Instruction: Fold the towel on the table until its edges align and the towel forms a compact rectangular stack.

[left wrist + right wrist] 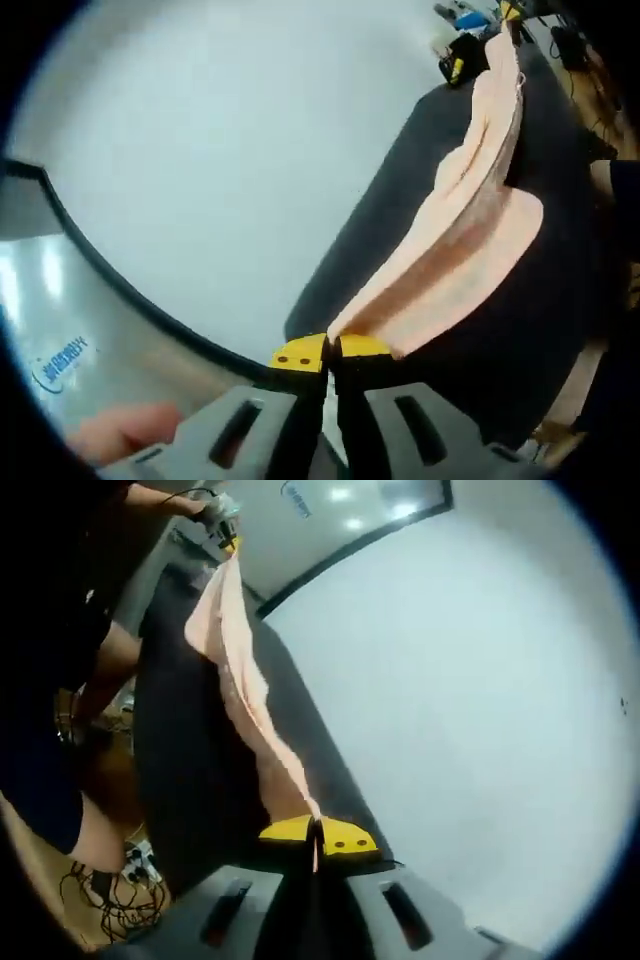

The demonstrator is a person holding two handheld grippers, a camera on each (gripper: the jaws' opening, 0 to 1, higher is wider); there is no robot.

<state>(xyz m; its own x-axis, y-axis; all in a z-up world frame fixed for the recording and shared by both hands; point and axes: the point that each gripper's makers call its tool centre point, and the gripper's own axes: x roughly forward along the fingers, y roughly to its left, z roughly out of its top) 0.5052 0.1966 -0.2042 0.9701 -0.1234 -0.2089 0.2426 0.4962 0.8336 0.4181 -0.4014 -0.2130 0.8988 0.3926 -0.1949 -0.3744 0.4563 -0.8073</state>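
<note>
Left gripper view: left gripper (331,355) w/ yellow-tipped jaws pressed together on one end of the peach towel (470,250). Towel runs away from the jaws as a long, sagging band – stretched up over the dark bench (400,200), folds bunched along its length – to the right gripper (508,14) at the far end, small and partly cut off at the top. Pale wall behind the bench; a hand (120,432) shows blurred at bottom left.

Right gripper view: right gripper (316,842), yellow tips closed tight, thin edge of towel (240,670) pinched between them. Towel rises from there in a narrow twisted strip over the bench (190,770) to the left gripper (226,530) at top left, held by a person's hand (208,507). Person's arm and dark clothes at left. Cables (110,890) on the floor at lower left.

Towel is off the bench surface for most of its span – hanging between the two grippers; can't tell whether the low middle touches the bench.
</note>
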